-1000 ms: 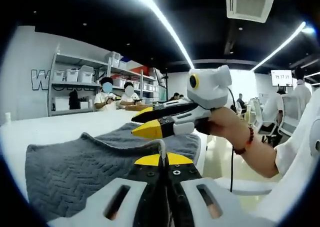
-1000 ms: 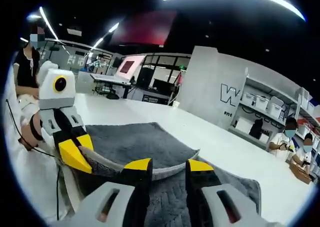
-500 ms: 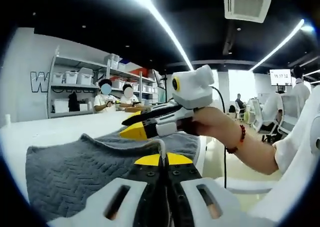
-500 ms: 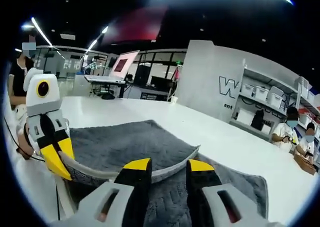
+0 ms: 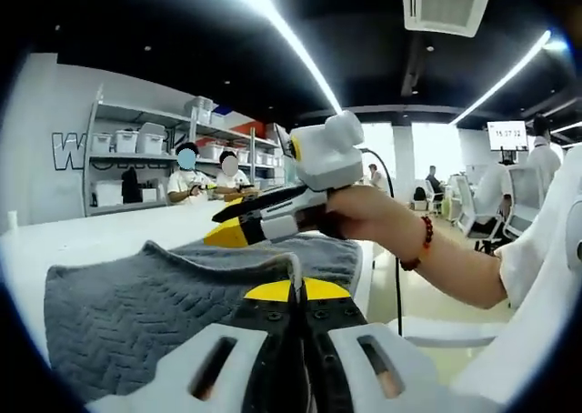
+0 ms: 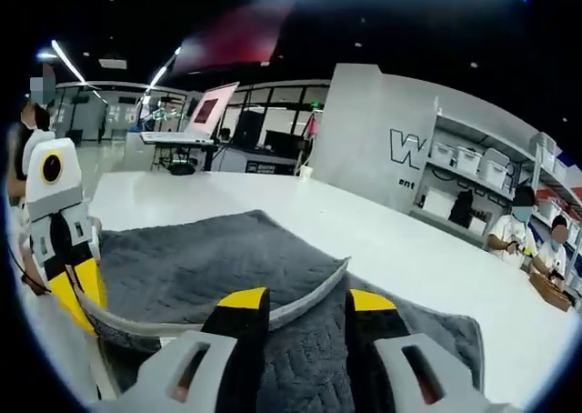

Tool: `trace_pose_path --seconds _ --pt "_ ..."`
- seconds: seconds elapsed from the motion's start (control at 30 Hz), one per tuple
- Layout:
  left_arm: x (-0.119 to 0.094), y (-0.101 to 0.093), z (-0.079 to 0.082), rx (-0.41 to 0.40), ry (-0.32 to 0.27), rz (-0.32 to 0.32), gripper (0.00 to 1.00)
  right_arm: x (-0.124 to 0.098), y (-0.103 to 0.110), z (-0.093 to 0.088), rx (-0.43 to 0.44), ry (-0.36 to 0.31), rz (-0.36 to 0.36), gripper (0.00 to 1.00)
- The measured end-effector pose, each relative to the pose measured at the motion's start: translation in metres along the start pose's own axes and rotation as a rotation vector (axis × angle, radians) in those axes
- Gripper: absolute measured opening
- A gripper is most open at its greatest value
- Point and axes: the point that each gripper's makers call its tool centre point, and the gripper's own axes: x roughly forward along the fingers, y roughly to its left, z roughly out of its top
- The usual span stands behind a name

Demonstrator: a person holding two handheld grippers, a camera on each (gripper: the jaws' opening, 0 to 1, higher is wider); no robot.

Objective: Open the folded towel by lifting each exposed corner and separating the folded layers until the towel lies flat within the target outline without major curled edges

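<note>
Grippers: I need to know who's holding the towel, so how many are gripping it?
1: the left gripper, shut on the raised edge of the towel. The right gripper hovers open above it.

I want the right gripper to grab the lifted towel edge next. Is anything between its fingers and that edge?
Nothing visible is. The right gripper is open, and the towel's raised edge runs right before its fingers. The left gripper is shut on that edge farther along.

The left gripper (image 5: 293, 295) has black jaws with yellow tips on a grey-white slotted body with small screws. The right gripper (image 6: 305, 306) matches, with a black cable (image 5: 397, 277) trailing behind it. The person wears a red bead bracelet (image 5: 420, 244) and white sleeve (image 5: 536, 258).
</note>
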Motion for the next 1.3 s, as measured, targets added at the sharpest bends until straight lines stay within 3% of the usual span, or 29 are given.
trace_pose_path --seconds 0.73,1.17,1.3 --pt "-0.003 0.008 0.004 -0.01 -0.006 0.001 0.0 0.021 0.003 0.006 0.033 0.025 0.028 0.27" --pt "-0.004 0.009 0.008 0.034 -0.009 0.009 0.0 0.034 -0.008 0.012 0.075 0.031 0.023 0.26" --pt "-0.005 0.01 0.008 0.031 -0.009 0.011 0.0 0.041 -0.009 0.006 0.075 0.054 0.025 0.26"
